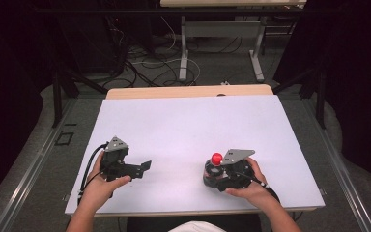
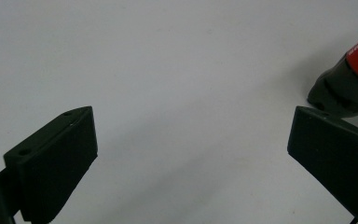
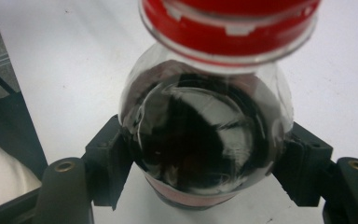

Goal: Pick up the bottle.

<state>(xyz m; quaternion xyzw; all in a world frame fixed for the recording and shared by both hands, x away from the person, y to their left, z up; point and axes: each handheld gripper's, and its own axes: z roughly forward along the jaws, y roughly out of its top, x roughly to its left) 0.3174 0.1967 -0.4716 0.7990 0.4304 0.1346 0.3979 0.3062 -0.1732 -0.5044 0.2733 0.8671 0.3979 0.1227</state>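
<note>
Bottle of dark soda, red-capped, is standing upright near the front right of the white surface, and we are clamping it in the right gripper, whose two black jaws are pressing against opposite sides of its rounded shoulder, just below the red cap. In the right gripper view we are looking down along the jaws at the clear dome of the bottle, the dark liquid inside and a strip of red label low on its body. Our left gripper is resting well apart to the left, its jaws spread wide with nothing between them; in the left gripper view the lower part of the bottle with its red label is showing at the far right edge, beyond one jaw. We judge that the grasp itself is the step in hand: the bottle is secured but not visibly lifted. The next move, as we read it, is calling for a firm, level hold so the smooth round body is not slipping or tipping, and perhaps for the free gripper to come across to the cap. Around us the white surface is lying on a pale wooden table, with grey floor, loose cables and another table's legs in the dim room beyond.
</note>
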